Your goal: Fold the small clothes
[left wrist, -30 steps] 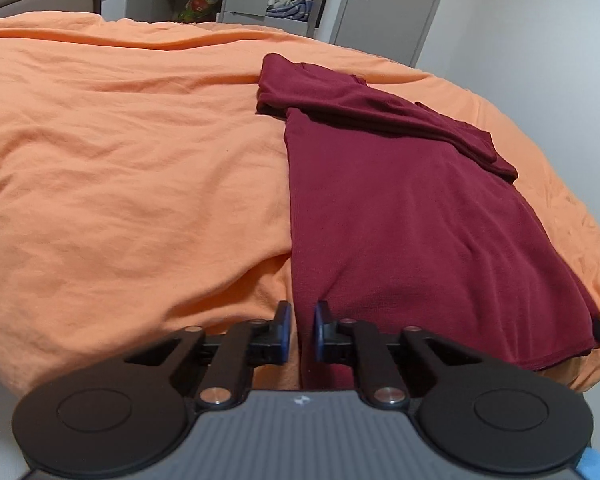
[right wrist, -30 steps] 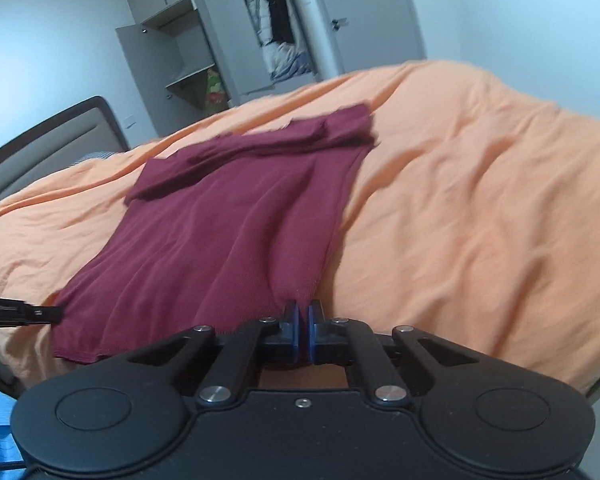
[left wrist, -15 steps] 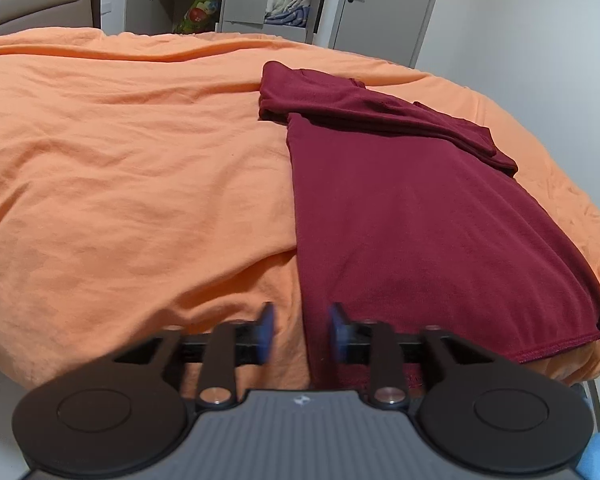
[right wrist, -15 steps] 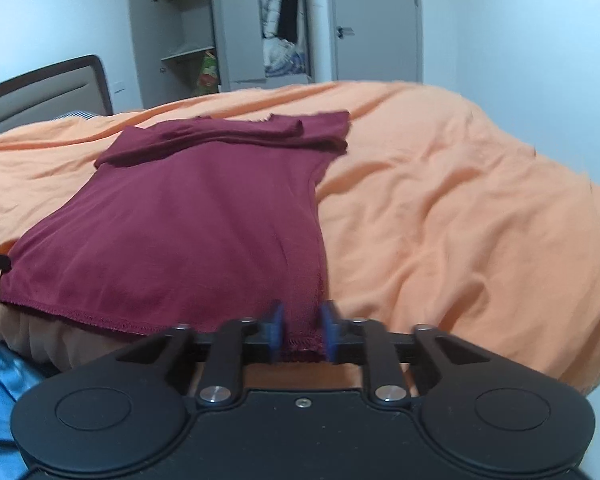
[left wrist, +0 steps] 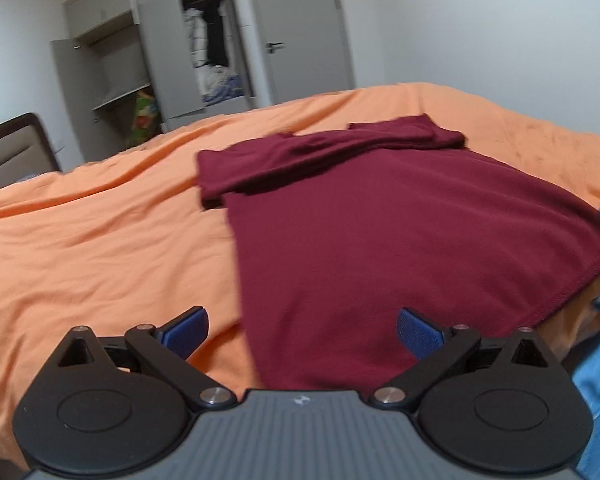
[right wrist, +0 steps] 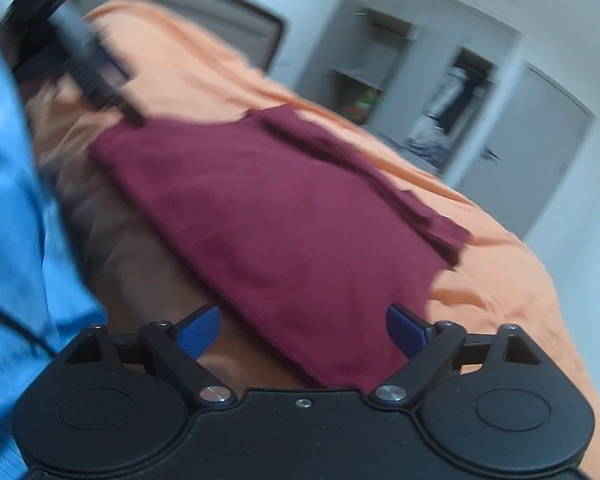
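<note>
both tongs released; only right view shows left tongs (right wrist: 100,76).

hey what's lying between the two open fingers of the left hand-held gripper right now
In the left wrist view, the near hem of the maroon shirt lies in the left hand-held gripper, with orange bedspread beside its left finger.

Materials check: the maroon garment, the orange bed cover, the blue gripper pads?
Maroon garment: looks like soft matte knit, probably cotton jersey; it drapes limply and has a stitched hem.
Orange bed cover: matte woven fabric over padding, judging by broad soft wrinkles.
Blue pads on the left gripper: seemingly textured rubber or plastic, with a fine dotted surface; exact material unclear.
</note>
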Demonstrator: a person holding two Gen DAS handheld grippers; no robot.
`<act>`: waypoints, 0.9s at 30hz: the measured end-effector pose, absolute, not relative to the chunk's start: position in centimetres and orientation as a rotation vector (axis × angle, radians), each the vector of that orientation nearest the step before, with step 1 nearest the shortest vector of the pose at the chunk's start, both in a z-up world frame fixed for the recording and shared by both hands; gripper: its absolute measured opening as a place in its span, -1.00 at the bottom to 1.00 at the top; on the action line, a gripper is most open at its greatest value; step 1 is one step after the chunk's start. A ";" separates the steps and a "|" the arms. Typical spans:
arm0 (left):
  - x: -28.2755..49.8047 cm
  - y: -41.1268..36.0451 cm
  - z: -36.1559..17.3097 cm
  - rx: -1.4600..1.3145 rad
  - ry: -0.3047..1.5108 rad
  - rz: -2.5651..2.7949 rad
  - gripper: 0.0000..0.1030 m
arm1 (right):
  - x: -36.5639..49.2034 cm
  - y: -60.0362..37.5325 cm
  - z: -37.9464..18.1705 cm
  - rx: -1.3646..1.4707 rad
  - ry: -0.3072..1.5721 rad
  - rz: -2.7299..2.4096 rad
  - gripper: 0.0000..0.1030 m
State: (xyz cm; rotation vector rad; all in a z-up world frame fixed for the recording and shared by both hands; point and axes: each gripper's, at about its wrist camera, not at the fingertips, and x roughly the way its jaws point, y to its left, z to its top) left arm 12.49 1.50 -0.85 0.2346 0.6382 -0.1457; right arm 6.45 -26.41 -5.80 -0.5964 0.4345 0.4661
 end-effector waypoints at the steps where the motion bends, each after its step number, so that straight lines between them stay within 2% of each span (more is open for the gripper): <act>1: 12.7 1.0 -0.9 0.227 0.645 -0.165 0.99 | 6.6 -26.0 -6.3 -0.629 0.438 0.477 0.62; 5: 13.2 -0.1 -0.9 0.188 0.644 -0.228 0.99 | 6.5 -24.6 -8.2 -0.786 0.400 0.471 0.50; 8: 13.2 -0.7 -0.7 0.173 0.625 -0.258 0.99 | 6.3 -24.0 -8.9 -0.850 0.370 0.468 0.12; 10: 13.1 -1.1 -0.6 0.166 0.613 -0.288 0.99 | 6.4 -23.8 -8.7 -0.860 0.353 0.464 -0.35; 13: 12.8 -1.5 -0.6 0.177 0.595 -0.337 0.99 | 6.7 -24.2 -7.6 -0.814 0.327 0.475 -0.68; 20: 11.6 -3.3 0.4 0.145 0.517 -0.533 0.99 | 10.0 -25.4 -0.9 -0.502 0.423 0.521 -0.72; 27: 10.8 -8.1 -1.3 0.356 0.489 -0.500 0.99 | 12.5 -26.4 4.0 -0.364 0.440 0.558 -0.74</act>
